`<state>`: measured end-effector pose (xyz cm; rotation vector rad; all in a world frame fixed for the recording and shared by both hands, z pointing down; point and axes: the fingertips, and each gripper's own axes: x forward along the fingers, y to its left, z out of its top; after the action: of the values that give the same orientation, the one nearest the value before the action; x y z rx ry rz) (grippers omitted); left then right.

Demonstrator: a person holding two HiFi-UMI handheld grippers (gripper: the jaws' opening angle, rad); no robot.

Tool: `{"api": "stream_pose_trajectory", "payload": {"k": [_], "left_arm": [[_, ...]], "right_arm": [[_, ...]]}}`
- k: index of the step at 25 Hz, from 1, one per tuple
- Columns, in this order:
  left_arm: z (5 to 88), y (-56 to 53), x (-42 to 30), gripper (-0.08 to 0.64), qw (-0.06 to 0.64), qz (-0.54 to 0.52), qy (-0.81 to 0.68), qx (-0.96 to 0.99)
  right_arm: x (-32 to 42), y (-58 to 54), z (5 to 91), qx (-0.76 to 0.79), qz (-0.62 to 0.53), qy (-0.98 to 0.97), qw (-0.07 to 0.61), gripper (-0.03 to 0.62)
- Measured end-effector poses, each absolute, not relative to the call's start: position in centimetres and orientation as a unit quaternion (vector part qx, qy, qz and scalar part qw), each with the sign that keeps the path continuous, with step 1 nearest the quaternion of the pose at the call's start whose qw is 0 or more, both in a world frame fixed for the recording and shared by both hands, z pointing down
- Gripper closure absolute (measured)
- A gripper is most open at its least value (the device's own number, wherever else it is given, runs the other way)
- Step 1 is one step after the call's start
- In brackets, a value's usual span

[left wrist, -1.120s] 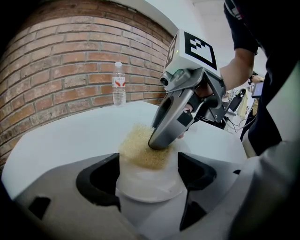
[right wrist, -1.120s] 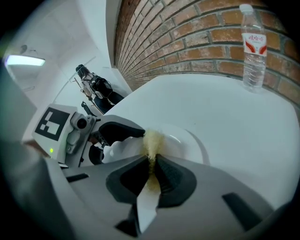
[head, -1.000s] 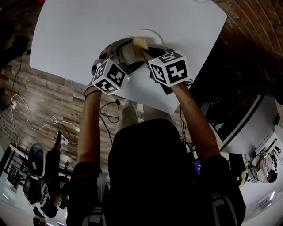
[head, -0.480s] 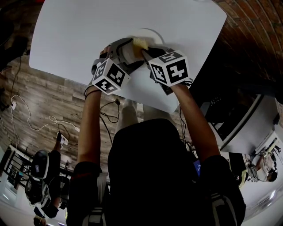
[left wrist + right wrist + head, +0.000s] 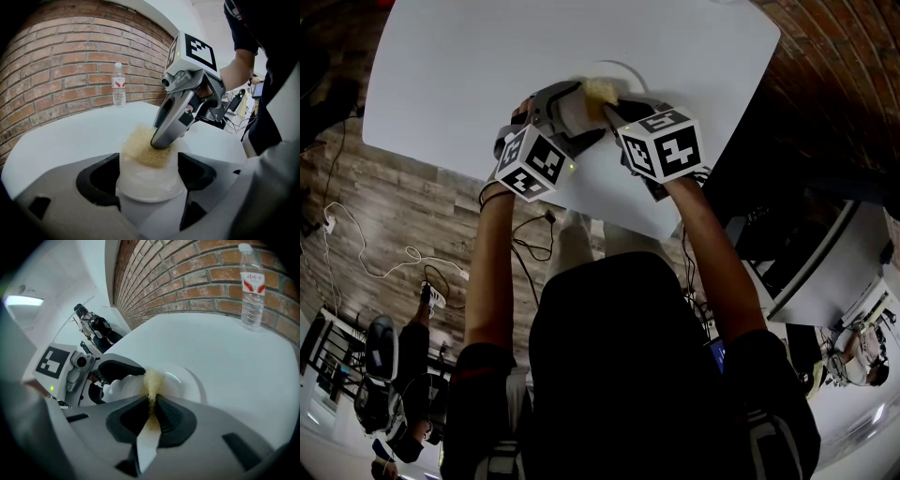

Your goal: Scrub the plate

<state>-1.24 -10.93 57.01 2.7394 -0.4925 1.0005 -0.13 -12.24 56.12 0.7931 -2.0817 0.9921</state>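
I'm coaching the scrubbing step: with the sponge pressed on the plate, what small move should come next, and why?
Probably slide the right gripper sideways so the sponge sweeps across the plate. Its jaws are shut on the sponge, which rests against the plate's face, and the left gripper clamps the plate's near rim, so the plate looks steadied for a stroke.

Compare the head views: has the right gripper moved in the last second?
Yes, slightly: the right gripper, claw shut on the sponge, has edged toward the table's right edge.
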Motion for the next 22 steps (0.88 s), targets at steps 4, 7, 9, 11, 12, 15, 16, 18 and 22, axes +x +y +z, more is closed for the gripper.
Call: {"api": "stream_pose_trajectory", "payload": {"k": [4,7,9,11,12,15,16,18,22], "left_arm": [[57.0,-11.0,-1.3,0.187,0.091,0.336,-0.166,0.923],[56.8,-10.9,-1.5,0.187,0.091,0.336,-0.166,0.923],[56.9,-10.8,-1.5,0.187,0.091,0.336,-0.166,0.923],[56.9,-10.8,-1.4,0.187,0.092,0.336,-0.166,0.922],[56.9,-10.9,-1.4,0.187,0.092,0.337,-0.166,0.922],[56.9,-10.9,-1.5,0.187,0.092,0.337,-0.167,0.922],[56.9,-10.9,-1.5,0.187,0.091,0.337,-0.167,0.922],[56.9,-10.8,-1.5,0.187,0.091,0.337,-0.167,0.922],[56.8,-10.7,-1.6,0.187,0.092,0.338,-0.168,0.922]], "right_arm": [[0.6,-12.6,56.0,0.316,0.381,-0.798,0.343,0.554],[1.1,-12.7,55.8,0.323,0.38,-0.796,0.343,0.554],[1.6,-12.8,55.8,0.328,0.38,-0.794,0.342,0.554],[2.1,-12.9,55.9,0.332,0.381,-0.793,0.341,0.554],[2.4,-12.9,55.8,0.334,0.381,-0.792,0.341,0.554],[3.1,-13.1,55.6,0.341,0.377,-0.79,0.343,0.554],[3.4,-13.1,55.5,0.343,0.375,-0.79,0.343,0.554],[3.8,-13.1,55.4,0.346,0.373,-0.789,0.345,0.554],[4.6,-13.3,55.3,0.353,0.373,-0.786,0.344,0.554]]}}
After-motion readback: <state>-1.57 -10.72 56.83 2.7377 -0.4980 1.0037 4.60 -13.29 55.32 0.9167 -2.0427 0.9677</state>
